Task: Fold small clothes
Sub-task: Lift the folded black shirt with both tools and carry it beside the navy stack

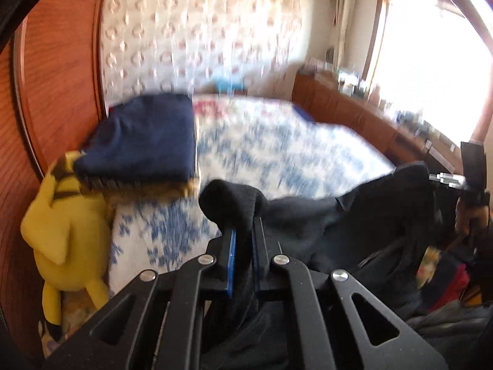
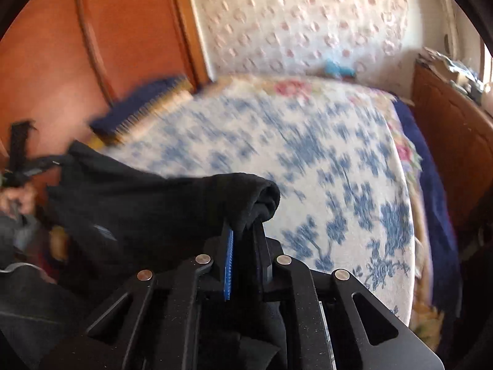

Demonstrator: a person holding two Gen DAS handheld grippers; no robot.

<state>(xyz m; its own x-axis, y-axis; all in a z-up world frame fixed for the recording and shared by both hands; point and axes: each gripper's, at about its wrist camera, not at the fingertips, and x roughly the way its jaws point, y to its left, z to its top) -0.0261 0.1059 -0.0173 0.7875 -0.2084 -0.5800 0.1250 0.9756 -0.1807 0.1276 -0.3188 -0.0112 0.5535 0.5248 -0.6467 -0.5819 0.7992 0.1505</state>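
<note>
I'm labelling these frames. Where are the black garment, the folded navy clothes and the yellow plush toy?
black garment [image 2: 129, 203], right wrist view, stretched middle
folded navy clothes [image 1: 144, 135], left wrist view, top face
yellow plush toy [image 1: 64, 225], left wrist view, body

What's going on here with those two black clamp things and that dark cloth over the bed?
A person is holding a two-finger gripper in each hand. The left gripper and the right gripper are each shut on an end of one black garment, which hangs stretched between them above the blue-flowered bedspread. A stack of folded clothes already sits by the wooden panel, beside a yellow plush toy.
</note>
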